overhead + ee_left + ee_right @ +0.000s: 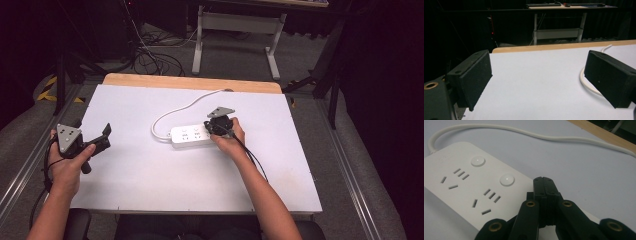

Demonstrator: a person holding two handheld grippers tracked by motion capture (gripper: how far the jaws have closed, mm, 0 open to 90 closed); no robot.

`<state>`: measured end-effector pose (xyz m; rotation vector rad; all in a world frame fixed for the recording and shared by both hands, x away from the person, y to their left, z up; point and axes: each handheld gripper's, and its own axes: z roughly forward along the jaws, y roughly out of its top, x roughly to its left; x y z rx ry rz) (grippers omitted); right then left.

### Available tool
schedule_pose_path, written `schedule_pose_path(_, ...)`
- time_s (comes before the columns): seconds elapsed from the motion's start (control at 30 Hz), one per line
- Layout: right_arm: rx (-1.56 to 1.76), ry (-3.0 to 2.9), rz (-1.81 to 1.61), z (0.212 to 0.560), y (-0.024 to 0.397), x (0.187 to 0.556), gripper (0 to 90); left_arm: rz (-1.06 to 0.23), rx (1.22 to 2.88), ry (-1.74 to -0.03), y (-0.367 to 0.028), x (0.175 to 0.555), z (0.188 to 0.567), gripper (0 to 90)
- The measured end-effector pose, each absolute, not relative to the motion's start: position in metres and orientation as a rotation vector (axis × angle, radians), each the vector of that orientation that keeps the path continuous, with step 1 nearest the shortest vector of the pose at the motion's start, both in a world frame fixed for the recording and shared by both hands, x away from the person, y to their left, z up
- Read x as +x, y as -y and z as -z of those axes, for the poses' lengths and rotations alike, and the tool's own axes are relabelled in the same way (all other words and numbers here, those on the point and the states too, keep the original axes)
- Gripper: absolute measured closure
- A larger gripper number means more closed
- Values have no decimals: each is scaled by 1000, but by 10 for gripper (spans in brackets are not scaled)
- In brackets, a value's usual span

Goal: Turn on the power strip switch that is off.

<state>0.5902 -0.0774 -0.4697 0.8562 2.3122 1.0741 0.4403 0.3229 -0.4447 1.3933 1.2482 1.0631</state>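
Power strip [191, 136] lies at table middle, long side running 9 to 3 o'clock. Your right tongs [545, 185] are pressed together, tip over strip's 3 o'clock end, round button [507, 180] just at 10 o'clock. Your left tongs [95, 141] spread wide, empty, far off at 9 o'clock. Right hand nearer.

white table [150, 175] | wooden edge strip [190, 82] | grey desk frame [235, 30] behind

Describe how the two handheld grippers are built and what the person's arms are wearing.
Both grippers, left gripper and right gripper, are black, each topped by a grey three-cornered plate and trailing a black cable. The jaws carry blocky black pads and brass-coloured pivots. The forearms are bare, sleeveless.
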Motion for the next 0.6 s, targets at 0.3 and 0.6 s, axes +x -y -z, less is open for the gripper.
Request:
schedule_pose_path(0.3, 883, -2288, -1118, 472, 80, 590, 900, -1064, 1402, -1247, -323, 441, 445, 83)
schedule_pose_path(0.6, 875, -2269, -1108, 472, 78, 585, 900, -1061, 1417, -1239, -321, 443, 446, 84)
